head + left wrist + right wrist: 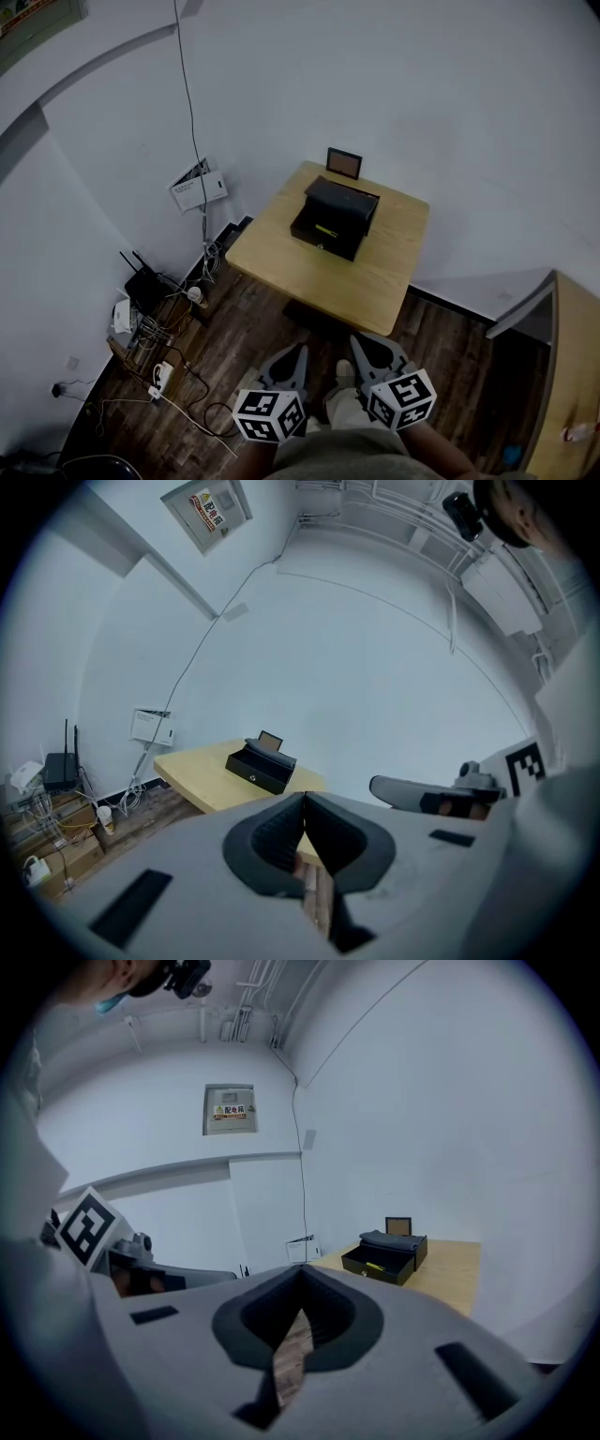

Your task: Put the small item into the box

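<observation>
Left tongs [298, 354], right tongs [359, 345] both pressed together, holding nothing. Black box [335, 217] open on surface [375, 281], well away. Yellow bit [375, 1266] inside, maybe small item. Could bump box or push item if not opened first.

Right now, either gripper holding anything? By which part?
Nothing is held. The left gripper and right gripper are both shut tip to tip on nothing; the black box sits untouched on the table ahead.
</observation>
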Tool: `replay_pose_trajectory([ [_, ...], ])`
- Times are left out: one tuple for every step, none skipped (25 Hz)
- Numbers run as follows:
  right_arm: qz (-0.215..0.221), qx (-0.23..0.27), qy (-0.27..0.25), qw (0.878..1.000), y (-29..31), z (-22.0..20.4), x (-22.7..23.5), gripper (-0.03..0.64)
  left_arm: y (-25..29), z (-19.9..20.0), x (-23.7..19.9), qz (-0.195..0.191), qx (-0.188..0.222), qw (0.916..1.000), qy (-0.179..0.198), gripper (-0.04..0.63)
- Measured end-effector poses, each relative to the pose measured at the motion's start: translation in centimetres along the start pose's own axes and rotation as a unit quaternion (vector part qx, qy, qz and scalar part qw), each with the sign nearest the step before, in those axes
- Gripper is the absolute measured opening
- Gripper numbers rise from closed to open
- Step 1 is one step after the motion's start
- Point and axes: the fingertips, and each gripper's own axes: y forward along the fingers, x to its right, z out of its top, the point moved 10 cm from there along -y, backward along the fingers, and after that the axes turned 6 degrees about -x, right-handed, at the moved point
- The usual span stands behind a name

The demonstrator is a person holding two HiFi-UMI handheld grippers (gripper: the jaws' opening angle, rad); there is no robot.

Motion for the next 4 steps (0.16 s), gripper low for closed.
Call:
replay_pose_trajectory([
  [0.0,0.0,0.0,1.0,0.04,0.02,0.05,0.0,0.04,-0.01,-0.04,0.0,-0.001,1.0,-0.002,0.003],
  [0.0,0.001,0.001,1.0,0.08,0.05,0.09,0.0,0.07,-0.01,-0.06,0.0,-0.001,1.0,-0.004,0.003],
  [0.0,0.001,0.001,1.0,0.1,0.09,0.13,0.0,0.09,0.0,-0.08,-0.001,-0.002,1.0,-0.006,0.003],
  [0.0,0.002,0.001,1.0,0.12,0.13,0.16,0.0,0.11,0.02,-0.1,-0.001,-0.002,1.0,-0.008,0.003],
])
